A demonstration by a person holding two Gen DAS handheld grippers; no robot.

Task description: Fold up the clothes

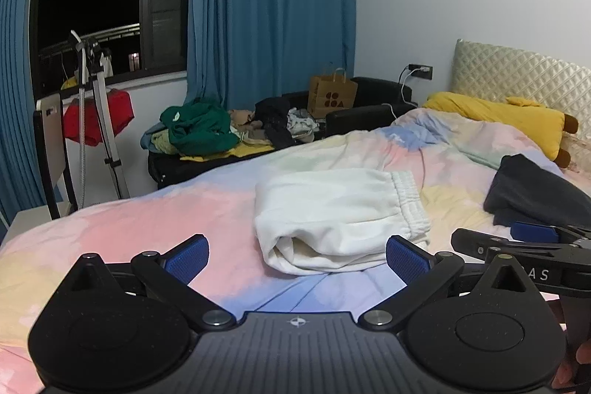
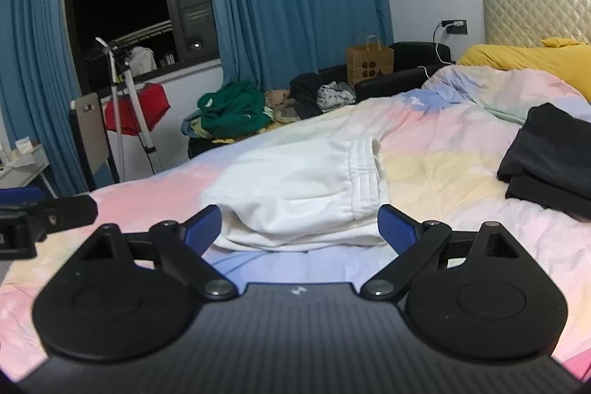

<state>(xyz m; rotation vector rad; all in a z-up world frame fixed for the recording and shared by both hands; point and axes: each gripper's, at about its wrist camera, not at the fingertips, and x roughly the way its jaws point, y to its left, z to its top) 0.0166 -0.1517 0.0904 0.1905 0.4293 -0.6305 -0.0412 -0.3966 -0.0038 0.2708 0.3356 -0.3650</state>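
Well, the white trousers [image 1: 340, 220] lay folded on the bed [image 1: 184, 216], left of the dark folded garment [image 1: 535, 194]. Both left tongs [image 1: 295, 255] and right tongs [image 2: 299, 228] gaped wide, holding nothing. Soft, thick fabric, likely light; the elastic waistband looked the firmest hold. "AS" showed on the right tongs.

Folded trousers [image 1: 332, 216] lie on bed [image 1: 147, 220], folded garment [image 1: 535, 194] rightward.

Home bedroom, bed [image 1: 147, 228] (quilted headboard [image 1: 517, 76])
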